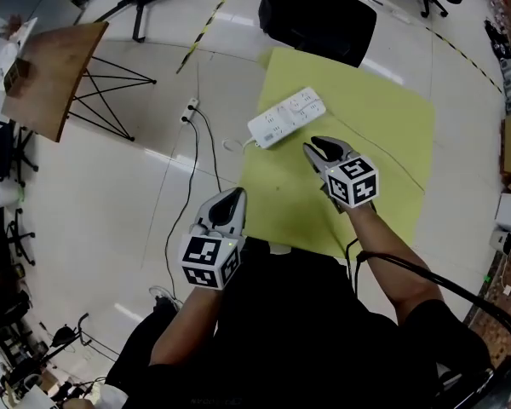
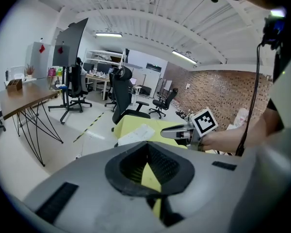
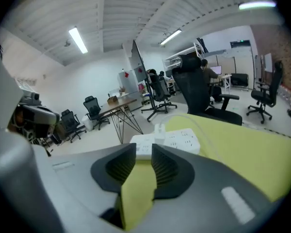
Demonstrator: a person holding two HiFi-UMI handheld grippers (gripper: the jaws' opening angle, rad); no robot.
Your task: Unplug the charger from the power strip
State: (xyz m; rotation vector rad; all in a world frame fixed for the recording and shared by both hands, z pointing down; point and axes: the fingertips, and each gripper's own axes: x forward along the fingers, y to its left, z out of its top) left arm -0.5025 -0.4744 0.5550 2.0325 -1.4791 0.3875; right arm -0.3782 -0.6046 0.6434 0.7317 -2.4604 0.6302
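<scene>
Upper centre of the head view: white power strip flat on a yellow mat. Plugged into it, standing upright at the middle of the right gripper view: a white charger. Just below the strip and apart from it: right gripper, jaws released with a clear gap, only mat between. Lower left of centre, over the pale floor: left gripper, jaws clenched tip to tip, grasping nothing.

Right gripper jaws stood apart, empty, lower center; white power strip with charger just above, on yellow mat.
</scene>
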